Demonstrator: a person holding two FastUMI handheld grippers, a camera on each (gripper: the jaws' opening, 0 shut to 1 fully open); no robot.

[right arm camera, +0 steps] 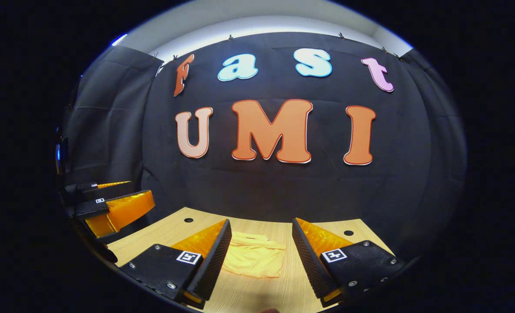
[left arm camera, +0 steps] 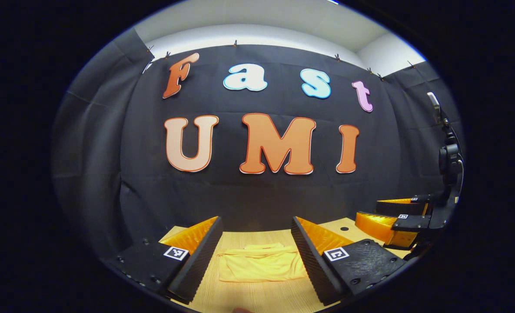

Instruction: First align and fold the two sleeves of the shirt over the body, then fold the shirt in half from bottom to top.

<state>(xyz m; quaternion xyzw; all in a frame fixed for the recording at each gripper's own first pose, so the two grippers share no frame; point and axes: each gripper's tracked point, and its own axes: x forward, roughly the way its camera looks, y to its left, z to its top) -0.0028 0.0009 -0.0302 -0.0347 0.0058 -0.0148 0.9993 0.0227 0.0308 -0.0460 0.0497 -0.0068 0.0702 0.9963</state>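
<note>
Both grippers' jaws apart above the shirt [left arm camera: 260,263] (soft, light, floppy on the surface [left arm camera: 257,295]); we'd pinch hem corners.

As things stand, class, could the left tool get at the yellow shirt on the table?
Probably yes. The left tool is open, facing the shirt, which lies folded on the table between its fingers. Nothing lies between them, and the right tool is off to the side.
</note>
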